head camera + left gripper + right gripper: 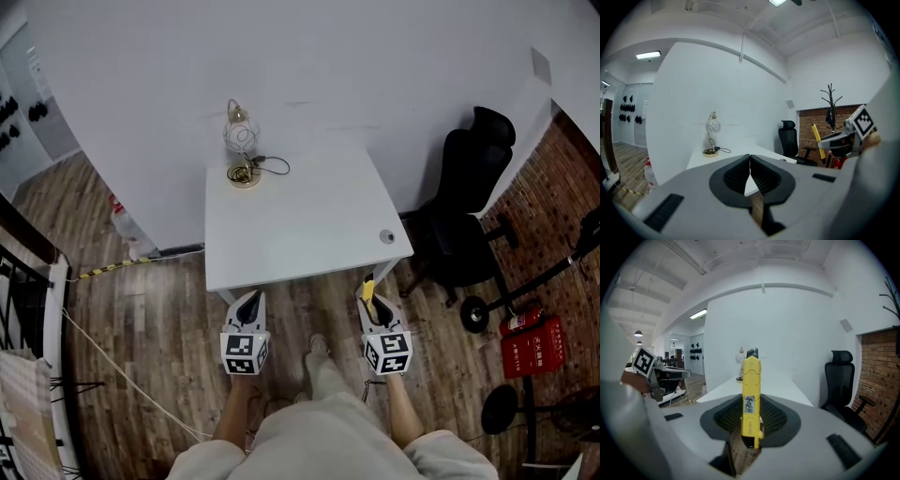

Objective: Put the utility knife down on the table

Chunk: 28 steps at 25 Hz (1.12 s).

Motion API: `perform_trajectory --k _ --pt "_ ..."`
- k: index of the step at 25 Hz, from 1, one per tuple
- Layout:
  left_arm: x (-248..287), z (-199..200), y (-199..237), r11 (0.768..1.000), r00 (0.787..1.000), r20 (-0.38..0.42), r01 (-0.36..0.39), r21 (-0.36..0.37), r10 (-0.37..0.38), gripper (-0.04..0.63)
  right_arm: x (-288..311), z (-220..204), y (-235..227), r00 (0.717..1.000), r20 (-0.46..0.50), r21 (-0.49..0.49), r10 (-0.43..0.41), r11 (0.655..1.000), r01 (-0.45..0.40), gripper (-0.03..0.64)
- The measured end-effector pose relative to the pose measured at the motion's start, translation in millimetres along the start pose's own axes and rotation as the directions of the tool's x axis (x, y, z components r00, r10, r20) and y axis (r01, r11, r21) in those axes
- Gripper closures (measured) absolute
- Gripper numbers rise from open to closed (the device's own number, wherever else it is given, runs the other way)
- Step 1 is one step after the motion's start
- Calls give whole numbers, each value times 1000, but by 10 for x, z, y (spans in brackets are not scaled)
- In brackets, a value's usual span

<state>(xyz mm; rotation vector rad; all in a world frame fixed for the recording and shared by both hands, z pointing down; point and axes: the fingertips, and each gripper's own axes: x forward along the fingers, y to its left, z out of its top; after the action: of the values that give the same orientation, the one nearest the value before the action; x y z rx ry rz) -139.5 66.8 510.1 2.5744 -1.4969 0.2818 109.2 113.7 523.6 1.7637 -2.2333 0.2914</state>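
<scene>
In the head view my left gripper (249, 300) sits at lower centre-left, just short of the near edge of the white table (300, 225). My right gripper (372, 298) is level with it at lower centre-right, beside the table's near right corner. The yellow utility knife (367, 287) pokes out of the right jaws toward that corner, over the wooden floor (159, 337) and not on the tabletop. A small lamp (242, 150) stands at the table's far left corner, and a small round thing (387, 236) lies near the right edge. A black office chair (469, 206) is at the right of the frame.

In the left gripper view the left gripper (750, 159) has its jaws closed tip to tip with nothing between them. Beyond them I see the table (726, 157) with the lamp (712, 126) on it, and the chair (789, 138) right of centre. At the right edge the right gripper's marker cube (862, 121) shows, with the knife (816, 136) angled up beside it.

In the right gripper view the right gripper (751, 404) is clamped on the utility knife (751, 394), which stands upright at centre frame between the ribbed pads, dark tip on top. The table (787, 385) lies behind it, the chair (841, 376) to the right, and the left gripper's marker cube (643, 363) at the left edge.
</scene>
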Motion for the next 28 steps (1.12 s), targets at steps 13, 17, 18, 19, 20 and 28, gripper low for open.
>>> perform_trajectory --k 13,17,18,19,20,28 --pt "1023 209 278 1000 1000 -4 -16 20 16 589 979 186 -418 999 8 10 37 999 -37 507" --pt "1494 364 338 999 1000 -8 -16 27 17 589 1375 321 -681 999 6 17 46 999 -46 508" --pt "1617 405 366 999 1000 -9 -19 29 19 589 1483 369 -746 999 7 17 50 999 -50 508" --pt "1738 448 397 999 1000 -10 -22 29 22 589 1591 419 -811 999 8 17 54 998 -54 507" --pt "1859 494 428 999 1000 -12 -25 29 25 589 1698 472 -876 998 9 18 57 998 -57 508" --pt "2720 825 709 998 998 -17 -57 35 58 589 2594 870 -1319 995 9 14 95 995 -95 508"
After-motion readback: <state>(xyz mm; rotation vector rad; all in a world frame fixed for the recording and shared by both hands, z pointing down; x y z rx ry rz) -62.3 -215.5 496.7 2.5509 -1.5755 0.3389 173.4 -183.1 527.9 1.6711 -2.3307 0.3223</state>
